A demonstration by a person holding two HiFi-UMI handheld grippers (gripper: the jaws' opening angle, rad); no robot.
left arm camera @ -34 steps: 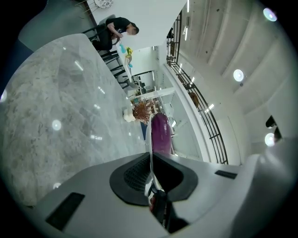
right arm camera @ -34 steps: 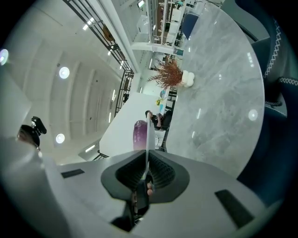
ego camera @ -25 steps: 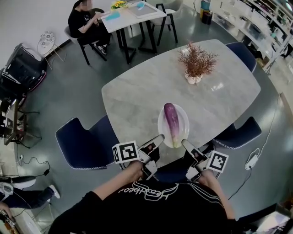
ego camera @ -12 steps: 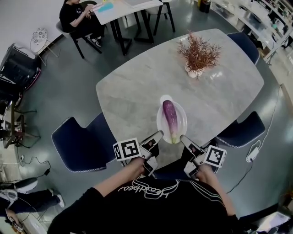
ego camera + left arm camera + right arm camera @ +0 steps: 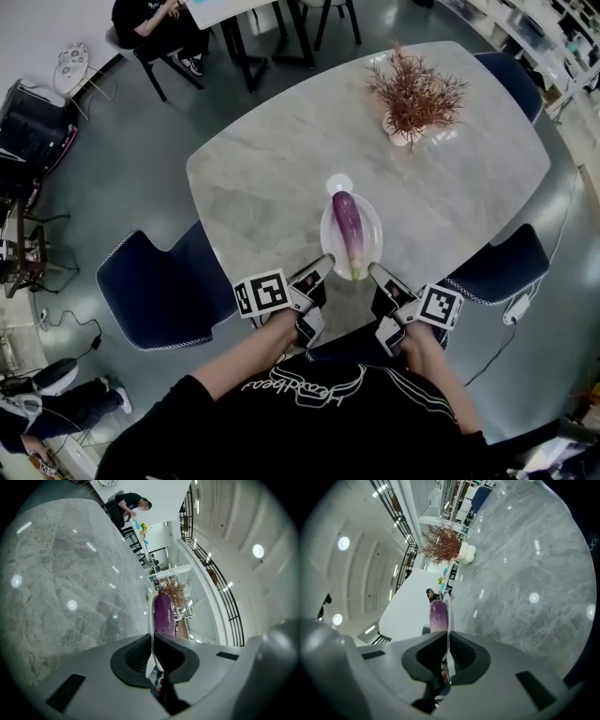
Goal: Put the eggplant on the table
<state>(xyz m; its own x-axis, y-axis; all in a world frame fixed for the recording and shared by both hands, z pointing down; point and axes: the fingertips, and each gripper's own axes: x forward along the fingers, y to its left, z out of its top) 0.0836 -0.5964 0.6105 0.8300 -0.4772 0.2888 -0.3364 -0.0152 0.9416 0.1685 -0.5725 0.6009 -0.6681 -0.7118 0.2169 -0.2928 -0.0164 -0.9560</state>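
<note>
A purple eggplant (image 5: 348,225) lies lengthwise on a white plate (image 5: 369,225) above the near part of the grey marble table (image 5: 262,178). My left gripper (image 5: 325,263) is shut on the plate's near left rim, and my right gripper (image 5: 375,271) is shut on its near right rim. In the left gripper view the rim (image 5: 151,616) runs edge-on between the pads of the gripper (image 5: 152,645), with the eggplant (image 5: 163,615) just beyond. The right gripper view shows the same: rim (image 5: 447,613), eggplant (image 5: 438,616), gripper (image 5: 446,647). I cannot tell whether the plate touches the tabletop.
A dried reddish plant in a white vase (image 5: 412,98) stands at the table's far right. Blue chairs sit at the left (image 5: 159,291), the right (image 5: 497,267) and the far right corner (image 5: 514,80). A person (image 5: 150,21) sits at another table far back.
Both grippers have sunk toward the tabletop with the plate and eggplant held between them. The grip on the rim looks the same.
</note>
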